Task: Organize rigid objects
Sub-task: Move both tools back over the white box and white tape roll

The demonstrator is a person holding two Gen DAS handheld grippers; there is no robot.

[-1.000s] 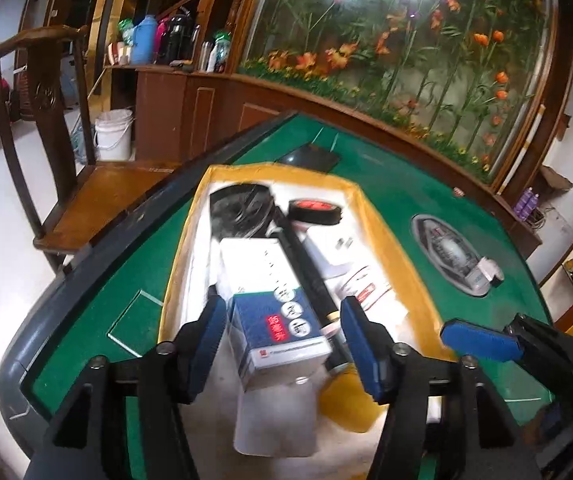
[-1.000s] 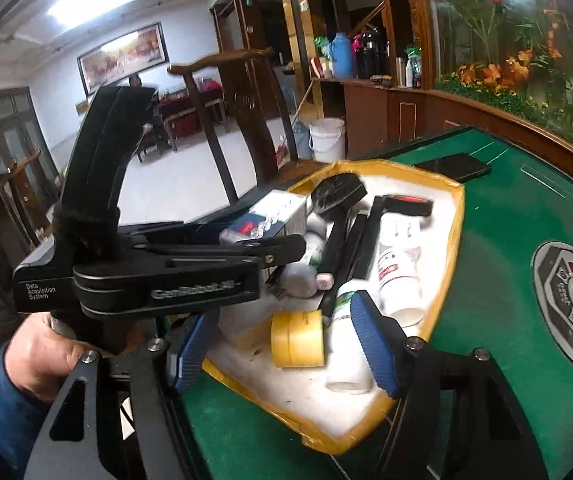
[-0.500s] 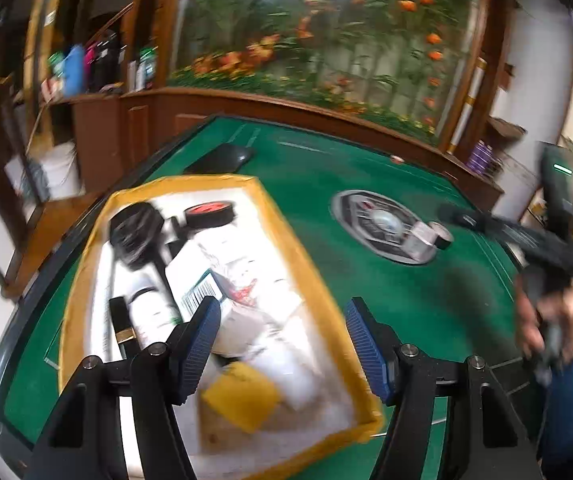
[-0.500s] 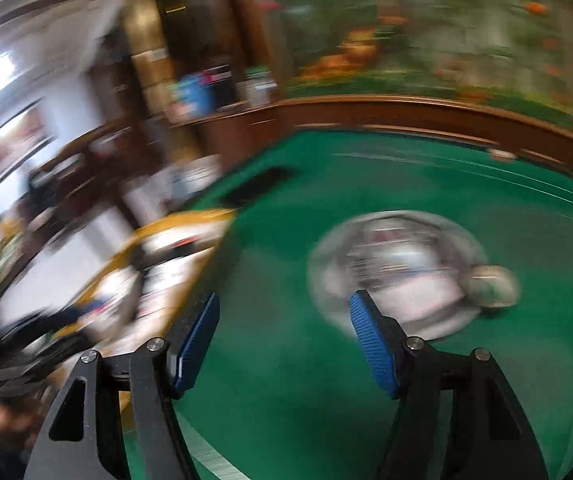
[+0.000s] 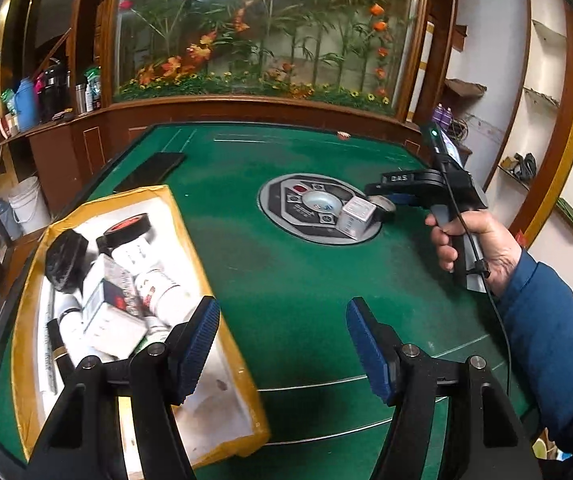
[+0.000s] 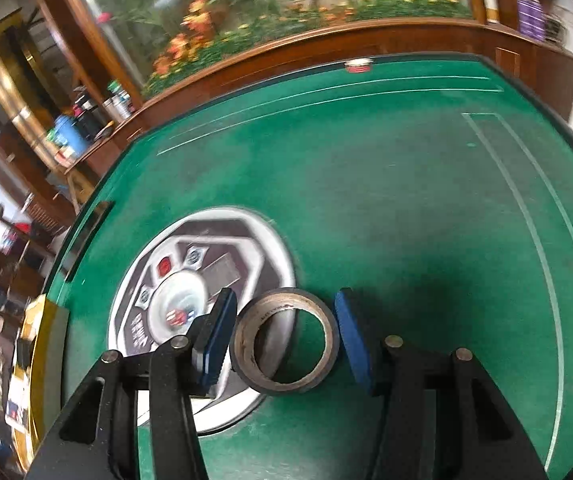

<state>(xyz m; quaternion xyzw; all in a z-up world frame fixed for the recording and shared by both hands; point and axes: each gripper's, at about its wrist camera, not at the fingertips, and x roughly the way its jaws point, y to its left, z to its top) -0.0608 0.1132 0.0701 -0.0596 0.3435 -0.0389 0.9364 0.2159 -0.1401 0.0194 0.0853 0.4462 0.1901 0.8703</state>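
A black roll of tape with a pale inner core (image 6: pixel 285 341) lies flat on the green felt table (image 6: pixel 406 208), partly overlapping the rim of the round grey control panel (image 6: pixel 190 280) set into the table's centre. The right gripper (image 6: pixel 284 340) straddles this roll, its blue-padded fingers (image 6: pixel 217 340) spread on either side, close to the roll's outer wall but not clearly pressing it. In the left wrist view, the same roll (image 5: pixel 382 208) sits just beside a small silver cube-shaped box (image 5: pixel 355 216) on the panel, with the person's right hand (image 5: pixel 470 248) gripping the tool's handle.

The left gripper (image 5: pixel 282 344) hangs above the felt with its fingers wide apart and nothing between them. To its left, a shallow yellow-edged cardboard tray (image 5: pixel 190 240) holds a red-topped black tape roll (image 5: pixel 126 230), white bottles (image 5: pixel 162 292), a white box (image 5: pixel 106 308) and a black round brush head (image 5: pixel 64 260), all crowded together.
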